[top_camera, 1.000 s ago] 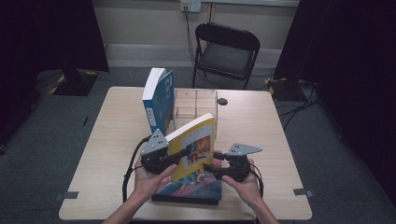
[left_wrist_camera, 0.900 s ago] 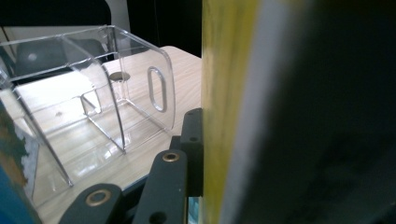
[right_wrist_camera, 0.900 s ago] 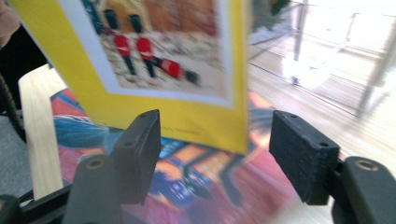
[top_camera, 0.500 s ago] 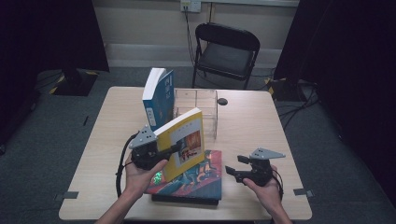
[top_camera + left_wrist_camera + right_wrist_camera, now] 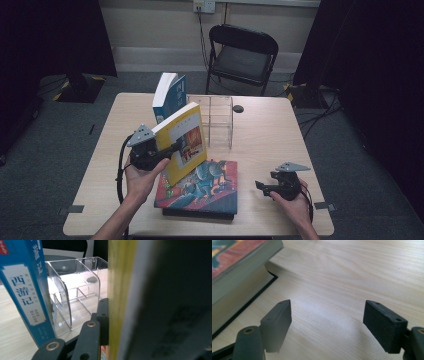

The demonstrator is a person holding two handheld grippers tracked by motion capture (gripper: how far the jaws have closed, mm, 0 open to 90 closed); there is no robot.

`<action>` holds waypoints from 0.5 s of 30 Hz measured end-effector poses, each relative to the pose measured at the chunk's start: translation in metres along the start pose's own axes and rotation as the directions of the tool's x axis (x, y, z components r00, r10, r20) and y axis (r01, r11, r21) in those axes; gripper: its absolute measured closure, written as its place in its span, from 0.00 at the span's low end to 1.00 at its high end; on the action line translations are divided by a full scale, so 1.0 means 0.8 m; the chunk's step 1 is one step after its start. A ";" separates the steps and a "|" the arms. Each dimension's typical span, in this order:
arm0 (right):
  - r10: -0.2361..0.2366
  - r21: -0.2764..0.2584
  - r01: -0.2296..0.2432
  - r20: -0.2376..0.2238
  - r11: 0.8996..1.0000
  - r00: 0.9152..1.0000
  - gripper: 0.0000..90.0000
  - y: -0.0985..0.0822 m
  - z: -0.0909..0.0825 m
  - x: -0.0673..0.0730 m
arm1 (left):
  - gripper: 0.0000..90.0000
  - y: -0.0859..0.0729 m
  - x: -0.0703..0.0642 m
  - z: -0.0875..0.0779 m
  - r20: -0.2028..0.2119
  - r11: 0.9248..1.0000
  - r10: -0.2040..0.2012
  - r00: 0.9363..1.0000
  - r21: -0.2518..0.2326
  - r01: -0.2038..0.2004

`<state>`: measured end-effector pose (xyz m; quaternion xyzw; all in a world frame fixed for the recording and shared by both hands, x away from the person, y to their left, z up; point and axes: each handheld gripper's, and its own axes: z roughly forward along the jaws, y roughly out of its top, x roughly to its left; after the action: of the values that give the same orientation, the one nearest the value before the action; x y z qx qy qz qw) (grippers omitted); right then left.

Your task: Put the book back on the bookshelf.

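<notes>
Mid-job at a pale wood-grain table [image 5: 280, 130], apparently the shelving of books into a clear plastic rack [image 5: 217, 120] near the table's far edge.

One blue-spined book [image 5: 167, 97] already upright against the rack's left wall, Chinese title printed on a white label down its glossy spine.

Second in hand: a yellow-covered paperback [image 5: 185, 140], lifted clear and tilted, just in front of the rack and a little to its left. Clamped at its near left edge by the left gripper [image 5: 162, 152], jaws closed on cover and pages; in the left gripper view, one black jaw pressed flat against the yellow cover, cream page block blurred beside it.

Still to go, by the look of it: two more volumes stacked flat in front of the rack, toward the person's side. On top, a large illustrated hardback [image 5: 200, 187], glossy red-and-blue cover art; beneath it, a black-bound book [image 5: 200, 212], only edges visible.

Right gripper [image 5: 267, 187] well to the right of that stack and far in front of the rack, low over bare tabletop, jaws spread wide and holding nothing.

Rack itself rigid, transparent, divided by thin curved walls, compartments seemingly vacant. Small dark round object [image 5: 238, 108] just right of the rack, identity unclear. Roughly a quarter done, as a judgement.
</notes>
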<state>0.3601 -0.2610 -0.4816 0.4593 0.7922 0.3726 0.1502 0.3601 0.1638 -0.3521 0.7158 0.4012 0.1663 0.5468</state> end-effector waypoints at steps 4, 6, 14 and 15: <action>-0.012 0.011 0.012 0.020 1.000 1.000 0.24 -0.001 0.004 0.001 | 0.84 0.007 0.000 0.005 -0.052 1.000 0.006 0.999 -0.014 -0.007; -0.010 0.019 0.009 0.022 1.000 1.000 0.24 -0.002 0.005 0.000 | 0.84 0.010 0.003 0.009 -0.056 1.000 -0.001 0.998 -0.013 0.001; -0.073 0.032 0.071 0.064 0.997 0.995 0.19 -0.010 0.015 0.006 | 0.84 0.024 0.003 0.030 -0.095 1.000 -0.008 0.995 -0.013 0.007; -0.086 0.019 0.084 0.069 0.996 0.994 0.17 -0.013 0.016 0.007 | 0.84 0.026 0.003 0.033 -0.105 1.000 -0.004 0.994 -0.012 0.002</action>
<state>0.3586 -0.2534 -0.4973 0.4391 0.8084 0.3432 0.1896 0.3876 0.1469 -0.3425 0.7021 0.4296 0.2053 0.5295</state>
